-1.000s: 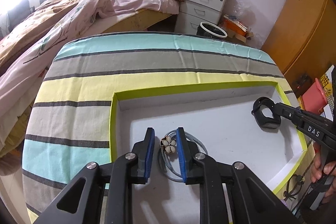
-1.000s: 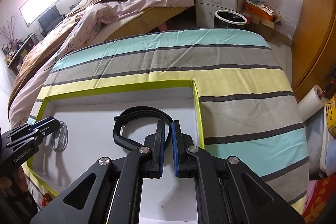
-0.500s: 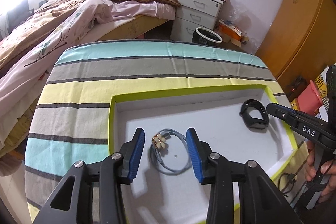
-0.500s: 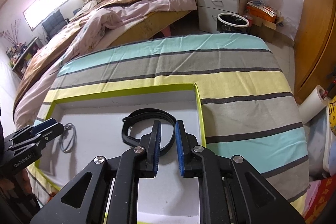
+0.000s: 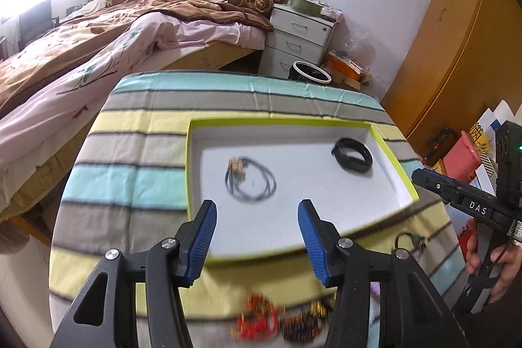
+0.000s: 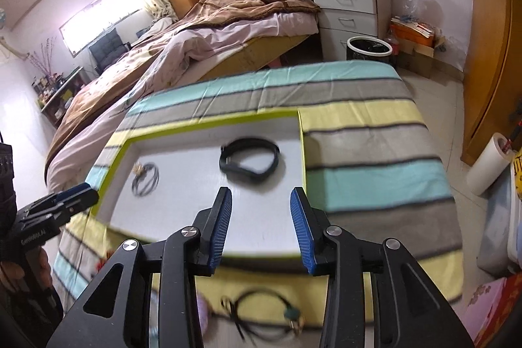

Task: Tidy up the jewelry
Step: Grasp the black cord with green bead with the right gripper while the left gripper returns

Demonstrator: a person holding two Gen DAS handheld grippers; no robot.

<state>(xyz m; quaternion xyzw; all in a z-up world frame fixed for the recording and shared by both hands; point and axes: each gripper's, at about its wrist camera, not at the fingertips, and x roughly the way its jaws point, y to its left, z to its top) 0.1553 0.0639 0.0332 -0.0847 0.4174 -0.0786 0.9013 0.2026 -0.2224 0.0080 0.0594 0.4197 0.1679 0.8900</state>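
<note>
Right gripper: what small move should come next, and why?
Probably lower the right gripper, open and empty, toward the dark cord necklace lying on the striped cloth just outside the tray. The black band and grey necklace already lie inside.

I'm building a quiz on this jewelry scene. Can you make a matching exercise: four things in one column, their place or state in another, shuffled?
1. black band
2. cord necklace
3. red beads
4. left gripper

a. open, holding nothing
b. in the tray, right side
c. on the striped cloth, outside the tray
d. in the tray, left side

Pairs: 1-b, 2-d, 3-c, 4-a
</note>
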